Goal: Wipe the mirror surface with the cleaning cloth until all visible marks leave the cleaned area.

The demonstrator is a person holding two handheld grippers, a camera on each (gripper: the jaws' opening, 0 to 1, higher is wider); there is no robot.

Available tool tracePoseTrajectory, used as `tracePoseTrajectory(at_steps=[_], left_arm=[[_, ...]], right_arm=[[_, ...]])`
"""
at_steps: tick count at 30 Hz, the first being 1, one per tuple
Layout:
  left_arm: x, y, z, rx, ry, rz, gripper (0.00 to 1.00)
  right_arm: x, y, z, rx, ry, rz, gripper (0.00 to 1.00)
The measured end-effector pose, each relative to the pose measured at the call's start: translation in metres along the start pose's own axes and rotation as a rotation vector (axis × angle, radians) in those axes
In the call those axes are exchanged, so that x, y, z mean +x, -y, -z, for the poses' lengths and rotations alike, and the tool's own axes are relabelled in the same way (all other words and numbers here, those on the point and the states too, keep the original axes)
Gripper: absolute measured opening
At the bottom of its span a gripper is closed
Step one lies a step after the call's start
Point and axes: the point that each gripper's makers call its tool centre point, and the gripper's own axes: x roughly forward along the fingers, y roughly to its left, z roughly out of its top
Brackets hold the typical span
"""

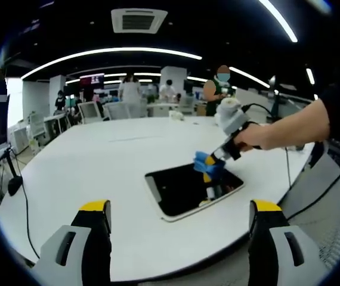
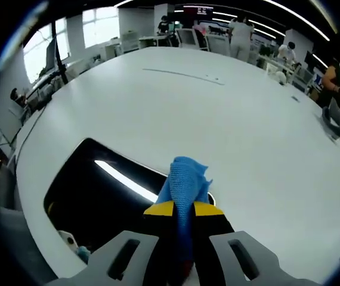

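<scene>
A dark rectangular mirror [image 1: 185,190] with a pale rim lies flat on the white table [image 1: 98,161]. My right gripper [image 1: 213,164], held by a person's hand, comes in from the right and is shut on a blue cleaning cloth [image 1: 207,163] that hangs over the mirror's far right part. In the right gripper view the blue cloth [image 2: 185,185] sticks out between the shut yellow-tipped jaws of my right gripper [image 2: 183,210], above the mirror [image 2: 92,185], which reflects a ceiling light. My left gripper [image 1: 182,208] stands open near the table's front edge, with nothing between its fingers.
The round white table [image 2: 229,119] stretches far behind the mirror. Cables [image 1: 21,202] hang off its left edge. Chairs, desks and several people [image 1: 218,89] stand at the back of the room.
</scene>
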Motion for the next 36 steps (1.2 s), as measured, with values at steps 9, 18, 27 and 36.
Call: tracePoseTrajectory(at_steps=[9,18,27,36], left_arm=[[0.0,-0.001,0.0,-0.002,0.001,-0.004,0.97],[-0.001,0.001,-0.002,0.001,0.012,0.006,0.96],[0.0,0.003,-0.003,0.003,0.016,0.015,0.96],[-0.002,0.001,-0.003,0.001,0.021,0.005,0.99]], right_arm=[[0.001,-0.006,-0.002,0.027,0.002,-0.009,0.05],[0.002,-0.015,-0.004,0.022,-0.007,-0.015,0.05],[0.003,-0.022,-0.006,0.006,-0.006,-0.022,0.05],[0.006,-0.035,-0.011,-0.037,-0.002,-0.039,0.05]])
